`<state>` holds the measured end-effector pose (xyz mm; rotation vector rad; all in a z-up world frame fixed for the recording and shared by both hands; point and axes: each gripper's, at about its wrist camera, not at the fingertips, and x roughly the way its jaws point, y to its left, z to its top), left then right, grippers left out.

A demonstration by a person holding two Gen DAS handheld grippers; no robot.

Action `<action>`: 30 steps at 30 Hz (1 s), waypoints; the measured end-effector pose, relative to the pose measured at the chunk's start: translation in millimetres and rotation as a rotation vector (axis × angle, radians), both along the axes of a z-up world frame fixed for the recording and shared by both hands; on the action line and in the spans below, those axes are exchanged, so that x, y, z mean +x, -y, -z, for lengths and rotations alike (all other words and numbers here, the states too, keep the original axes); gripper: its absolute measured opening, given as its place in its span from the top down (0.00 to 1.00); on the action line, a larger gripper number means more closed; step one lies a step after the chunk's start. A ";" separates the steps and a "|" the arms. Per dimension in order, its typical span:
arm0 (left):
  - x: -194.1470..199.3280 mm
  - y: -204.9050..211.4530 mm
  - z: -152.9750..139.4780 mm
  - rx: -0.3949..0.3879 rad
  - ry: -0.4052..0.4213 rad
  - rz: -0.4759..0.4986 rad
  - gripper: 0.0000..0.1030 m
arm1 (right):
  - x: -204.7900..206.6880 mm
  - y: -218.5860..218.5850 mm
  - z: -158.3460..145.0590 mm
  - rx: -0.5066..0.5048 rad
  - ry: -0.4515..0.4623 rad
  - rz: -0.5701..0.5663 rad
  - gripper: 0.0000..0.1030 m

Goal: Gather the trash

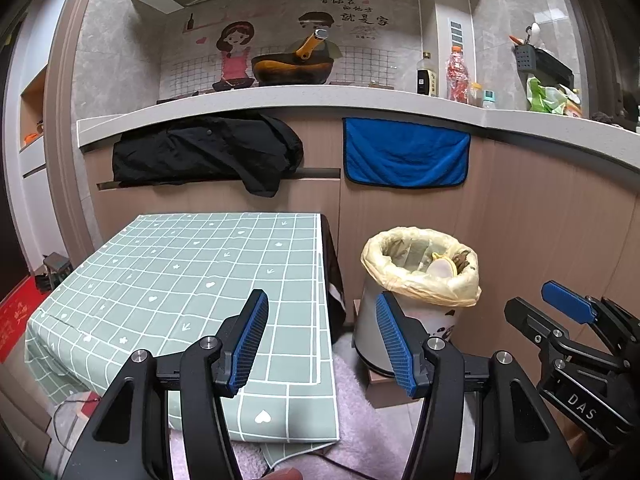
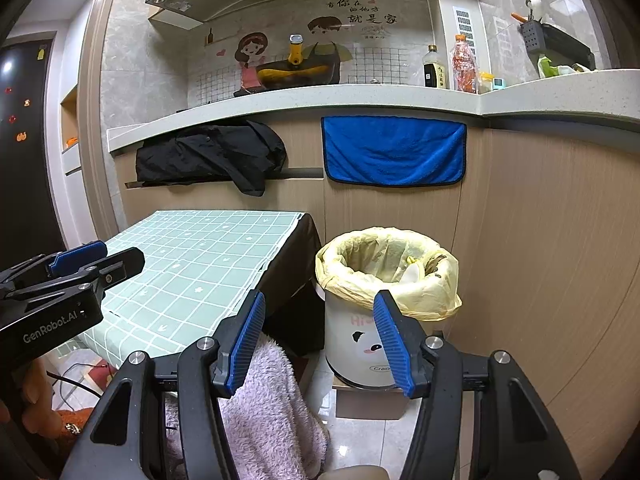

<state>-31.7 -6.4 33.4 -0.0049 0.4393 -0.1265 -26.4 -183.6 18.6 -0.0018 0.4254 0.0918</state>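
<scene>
the bin (image 2: 362, 344) stands on the floor against the wooden cabinet front, just right of the table (image 2: 192, 264), raised on a low block. it is white with a cartoon face, lined with a yellow bag (image 2: 432, 300) folded over its rim, and trash (image 1: 444, 266) already lies inside: a pale round lid-like piece and some darker scraps. the right gripper (image 2: 320, 340) hangs in front of the bin with its blue pads wide apart, nothing between them and touching nothing; its right pad overlaps the bin's front in view, its left pad sits over the table's corner. the left gripper (image 1: 322, 340) is left of the bin, above the near end of the table, jaws likewise spread wide and empty, clear of the cloth. the table wears a green checked cloth (image 1: 180, 280) with no loose item on it. a pink fluffy towel (image 2: 264, 408) hangs below the table's near edge, left of the bin. above the bin a blue towel (image 2: 394, 150) hangs from the counter (image 2: 320, 98), and left of that a black garment (image 2: 212, 156) drapes over the cabinet. on the counter above the bin sit a wok (image 2: 296, 72) and bottles (image 2: 464, 66).
</scene>
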 end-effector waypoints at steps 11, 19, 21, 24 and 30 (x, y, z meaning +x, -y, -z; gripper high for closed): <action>1.7 1.9 0.0 0.011 -0.006 0.035 0.44 | -2.1 2.4 -1.1 0.002 0.010 0.014 0.48; 2.0 5.1 -0.6 0.020 -0.007 0.044 0.44 | -2.6 5.6 -2.0 0.008 0.013 0.030 0.48; 2.1 5.9 -0.5 0.024 -0.009 0.048 0.44 | -2.4 6.2 -1.8 0.010 0.009 0.032 0.48; 1.6 6.7 -1.1 0.025 -0.008 0.054 0.44 | -2.1 8.0 -1.4 0.014 0.008 0.034 0.48; 3.2 5.4 -0.7 0.027 -0.013 0.056 0.44 | -1.7 9.0 -1.6 0.014 0.007 0.034 0.48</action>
